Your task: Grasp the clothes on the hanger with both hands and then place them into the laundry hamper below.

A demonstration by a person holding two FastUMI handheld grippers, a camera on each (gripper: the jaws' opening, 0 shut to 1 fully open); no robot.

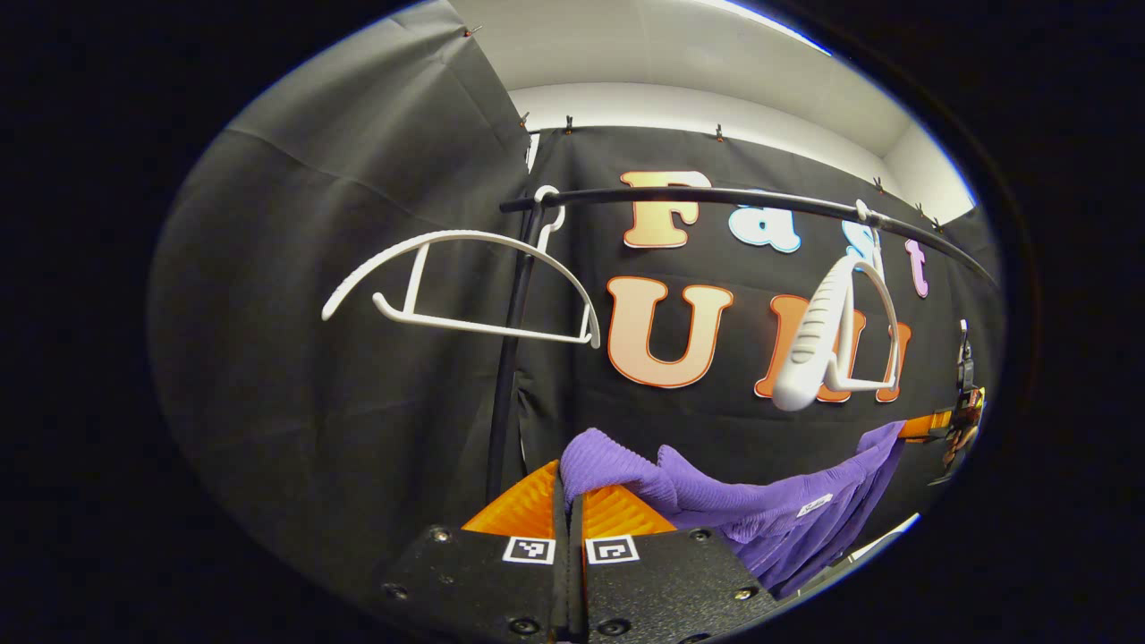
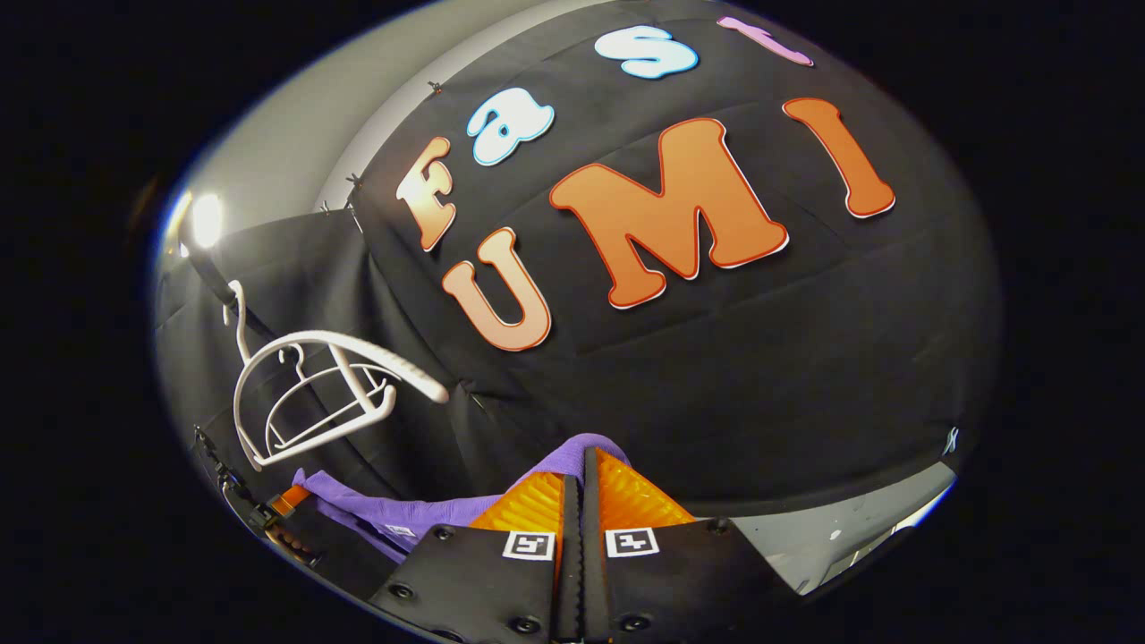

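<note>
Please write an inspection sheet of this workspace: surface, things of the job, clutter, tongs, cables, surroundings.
Surface: a pale strip at lower right in the right gripper view; cannot tell whether floor or table.
Job's things: purple garment off the hangers, stretched between both tongs. Two white hangers, and, hang bare on the black rail. Laundry hamper: nothing seen.
Clutter: nothing seen.
Tongs: left tongs shut on one end of the garment; right tongs shut on the other end.
Cables: nothing seen.
Surroundings: black cloth wall clipped up at its top edge; white wall above; a bright lamp in the right gripper view.
</note>
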